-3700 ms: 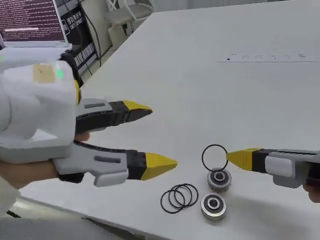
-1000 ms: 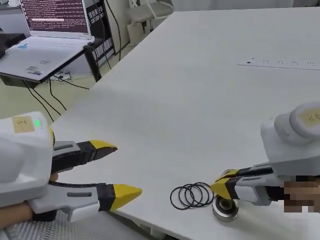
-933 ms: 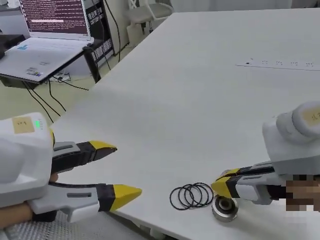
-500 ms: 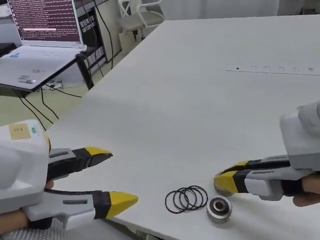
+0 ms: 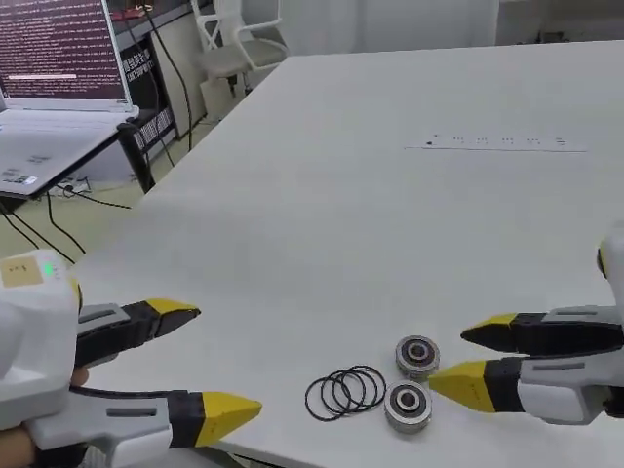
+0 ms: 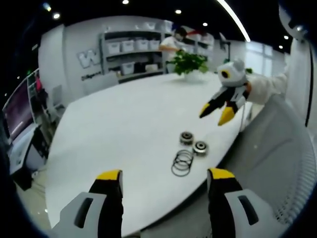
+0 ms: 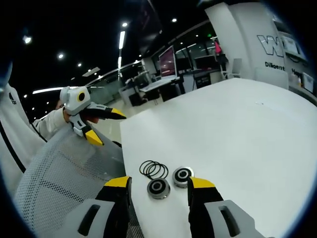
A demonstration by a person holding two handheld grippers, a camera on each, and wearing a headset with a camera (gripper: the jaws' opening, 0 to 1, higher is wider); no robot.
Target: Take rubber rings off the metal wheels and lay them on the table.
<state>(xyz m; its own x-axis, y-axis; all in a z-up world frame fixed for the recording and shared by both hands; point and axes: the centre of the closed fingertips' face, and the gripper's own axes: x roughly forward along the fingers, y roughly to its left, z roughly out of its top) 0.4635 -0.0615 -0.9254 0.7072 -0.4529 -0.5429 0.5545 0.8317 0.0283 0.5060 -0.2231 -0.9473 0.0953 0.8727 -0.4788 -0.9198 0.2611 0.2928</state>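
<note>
Rubber rings (image 5: 343, 390): several thin black loops lie flat and overlapping in one small pile close to the near edge of the desk (image 5: 390, 195).

Judged handling: light, soft and stretchy, inclined to cling together or spring away. Best taken by pinching a single strand at the outer side of the pile.

Metal wheels: two lie flat just beside the rings, one nearer the edge (image 5: 407, 403), the other (image 5: 417, 355) just behind it. The two sit close together; contact between them cannot be confirmed. Whether any ring remains seated in either rim is too small to tell.

Judged handling: stiff, smooth and dense for their size, likely to slide under a side push. A wheel should be held across its outer rim while a ring is hooked at the groove.

Right tool (image 5: 450, 359): jaws apart, holding nothing, tips just beside the wheels.

Left tool (image 5: 226, 361): jaws wide apart, empty, at the near edge, well apart from the rings.

Remaining desk surface is bare apart from a faint printed line toward the far side.
</note>
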